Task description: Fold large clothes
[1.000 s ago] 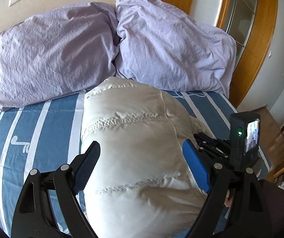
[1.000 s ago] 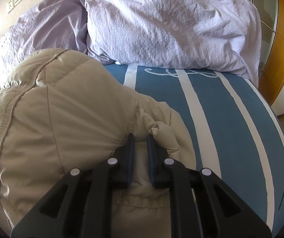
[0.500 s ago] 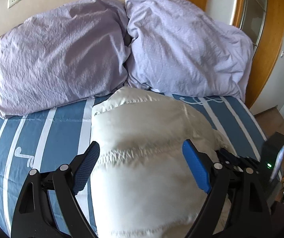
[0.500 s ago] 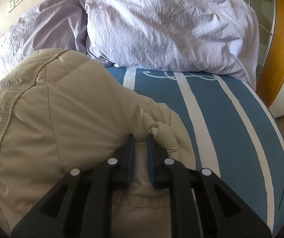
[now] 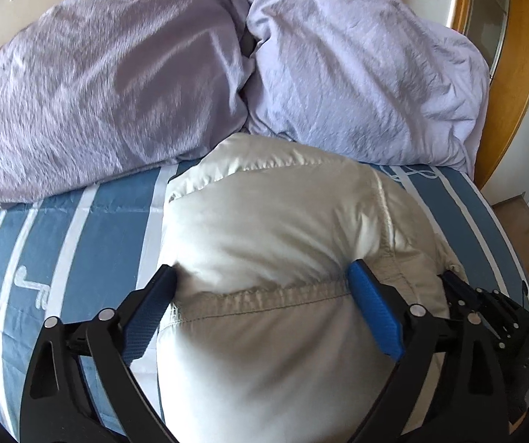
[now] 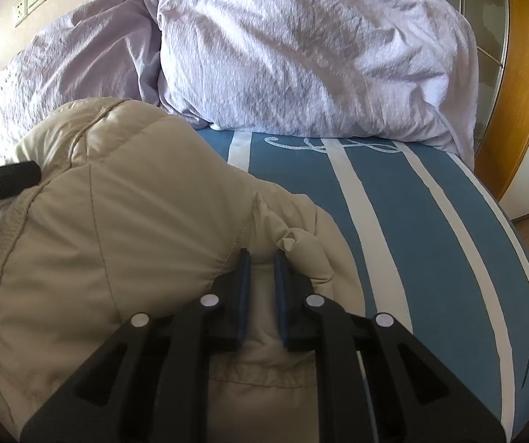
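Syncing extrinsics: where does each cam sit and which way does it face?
Left wrist: on the left tool, facing the bed head over the jacket; its open blue fingers straddle a puffy fold; the right tool's black body shows at lower right.
Right wrist: on the right tool, same heading; its fingers pinch the jacket's edge.
Shared: jacket, two pillows, striped sheet.

One puffy jacket (image 5: 283,251), two lilac pillows (image 5: 109,85) (image 5: 367,70), two grippers (image 5: 264,284) (image 6: 261,258).
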`<action>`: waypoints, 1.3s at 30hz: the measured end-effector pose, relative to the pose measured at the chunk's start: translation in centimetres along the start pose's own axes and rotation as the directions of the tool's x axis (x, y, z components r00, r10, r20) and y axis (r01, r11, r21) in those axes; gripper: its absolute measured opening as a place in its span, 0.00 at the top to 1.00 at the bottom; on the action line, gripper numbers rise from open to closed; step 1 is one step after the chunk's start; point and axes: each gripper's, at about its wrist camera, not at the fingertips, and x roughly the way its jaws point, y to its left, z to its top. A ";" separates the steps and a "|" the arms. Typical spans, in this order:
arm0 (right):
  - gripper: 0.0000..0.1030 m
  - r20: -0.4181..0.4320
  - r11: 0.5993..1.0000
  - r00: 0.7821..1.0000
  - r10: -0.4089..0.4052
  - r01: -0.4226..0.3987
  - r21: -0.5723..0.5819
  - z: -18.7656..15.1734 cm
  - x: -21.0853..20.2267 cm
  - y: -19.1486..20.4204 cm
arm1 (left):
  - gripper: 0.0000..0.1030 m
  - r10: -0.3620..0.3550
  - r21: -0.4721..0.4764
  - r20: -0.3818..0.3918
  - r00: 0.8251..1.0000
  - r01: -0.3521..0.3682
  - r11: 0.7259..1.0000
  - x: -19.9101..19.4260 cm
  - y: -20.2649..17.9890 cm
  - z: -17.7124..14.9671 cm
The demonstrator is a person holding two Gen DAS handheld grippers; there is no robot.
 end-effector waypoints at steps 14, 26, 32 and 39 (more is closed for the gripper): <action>0.86 0.036 1.000 0.999 -0.024 0.024 0.001 -0.4 0.1 0.5 | 0.01 0.001 -0.020 0.012 1.000 -0.001 1.000 1.5 0.6 -0.7; 0.86 0.058 0.999 0.998 -0.037 0.037 0.002 -0.6 0.1 0.7 | 0.01 -0.010 -0.033 0.026 1.000 0.011 0.999 2.3 1.2 -1.1; 0.86 0.062 0.999 0.997 -0.039 0.039 0.006 -0.8 0.2 0.9 | 0.01 -0.018 -0.041 0.030 0.999 0.020 0.999 2.6 1.4 -1.2; 0.86 0.060 0.999 0.997 -0.039 0.039 0.003 -0.7 0.4 0.9 | 0.01 -0.030 -0.049 0.035 0.999 0.031 0.998 3.0 1.6 -1.2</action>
